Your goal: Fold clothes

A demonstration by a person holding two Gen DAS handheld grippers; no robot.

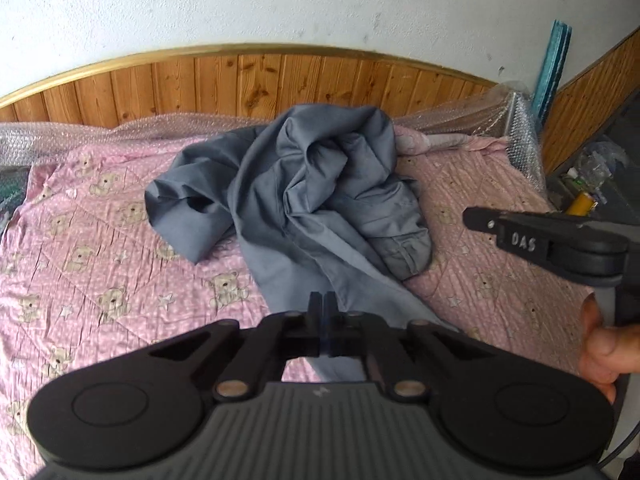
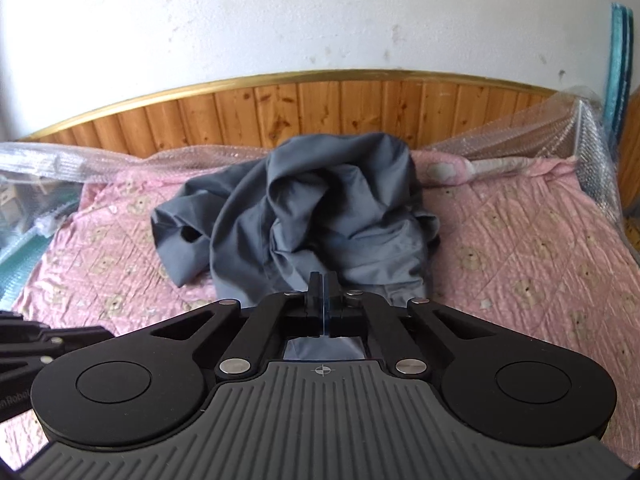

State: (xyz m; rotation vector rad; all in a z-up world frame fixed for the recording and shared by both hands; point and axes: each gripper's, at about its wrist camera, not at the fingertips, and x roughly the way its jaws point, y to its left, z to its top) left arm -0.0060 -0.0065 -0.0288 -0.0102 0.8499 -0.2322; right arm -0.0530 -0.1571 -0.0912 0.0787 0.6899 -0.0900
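Observation:
A crumpled grey garment [image 1: 304, 184] lies in a heap on the pink quilt [image 1: 100, 240], with one long part trailing toward me. My left gripper [image 1: 323, 300] is shut, fingers pressed together, hovering over that trailing part with no cloth between them. In the same view my right gripper [image 1: 480, 220] comes in from the right, beside the heap. The right wrist view shows the garment [image 2: 320, 208] straight ahead and my right gripper [image 2: 322, 280] shut just in front of its near edge, holding nothing. The left gripper [image 2: 60, 340] shows at the lower left.
The bear-print quilt [image 2: 540, 260] covers a bed against a wood-panelled wall [image 1: 260, 80]. Bubble wrap [image 1: 520, 132] lines the far and right edges. A person's hand [image 1: 600, 352] holds the right tool. Clutter [image 1: 588, 184] lies on the floor to the right.

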